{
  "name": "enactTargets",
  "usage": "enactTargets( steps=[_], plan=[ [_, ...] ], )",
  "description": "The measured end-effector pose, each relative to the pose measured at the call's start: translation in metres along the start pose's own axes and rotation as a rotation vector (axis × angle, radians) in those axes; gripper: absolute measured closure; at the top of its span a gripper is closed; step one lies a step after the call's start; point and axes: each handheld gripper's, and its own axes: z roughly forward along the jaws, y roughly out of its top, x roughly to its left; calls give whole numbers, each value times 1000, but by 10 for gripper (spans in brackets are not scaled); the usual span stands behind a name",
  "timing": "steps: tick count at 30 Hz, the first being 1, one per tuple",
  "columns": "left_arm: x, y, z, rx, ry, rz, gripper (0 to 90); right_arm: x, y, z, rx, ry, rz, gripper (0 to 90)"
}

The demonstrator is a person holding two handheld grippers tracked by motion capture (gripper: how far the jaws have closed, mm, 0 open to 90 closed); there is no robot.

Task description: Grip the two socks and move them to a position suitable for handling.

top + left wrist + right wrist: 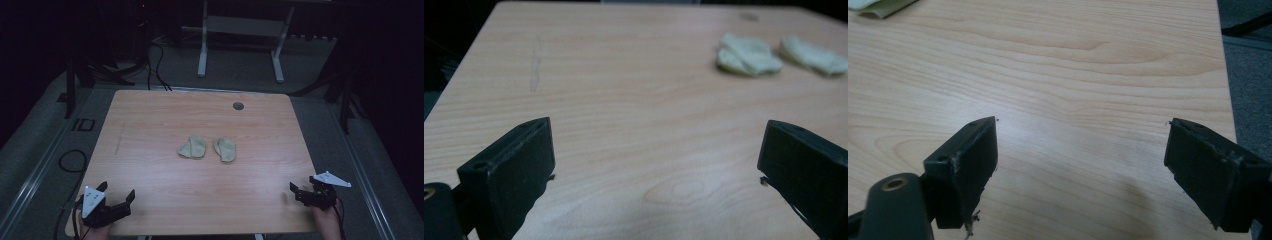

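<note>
**Two grippers wait at the near edge, two cloths lie mid-table**

The wooden tabletop (200, 115) takes up most of the scene, bare apart from a small round grommet (238, 106) near its far edge. At its middle lie two pale crumpled cloths, the left cloth (192, 147) and the right cloth (225, 149), just beside each other but apart, probably set there so either hand can reach one. The left gripper (119, 194) sits at the near left corner and the right gripper (295, 192) at the near right edge, each held in a hand and well apart from the cloths. Both point inward over the wood, a ready stance, I would judge. Each gripper's jaws stand spread wide with nothing between them, released, as both gripper views show.
</note>
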Motion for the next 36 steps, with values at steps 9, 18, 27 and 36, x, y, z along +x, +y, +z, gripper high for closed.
enactTargets(
  steps=[9, 18, 27, 36],
  plan=[
    [-5, 4, 0, 38, 8, -20, 20, 12, 18, 3, 80, 109, 42, 139],
    [-9, 5, 4, 68, -17, -49, 20, 32, 38, 22, 104, 162, -3, 139],
    [-4, 6, 2, 69, -35, -71, 20, 53, 56, 47, 149, 183, -67, 145],
    [-14, 7, 5, 88, -59, 1, 20, 82, 76, 71, 186, 206, -134, 148]
  ],
)
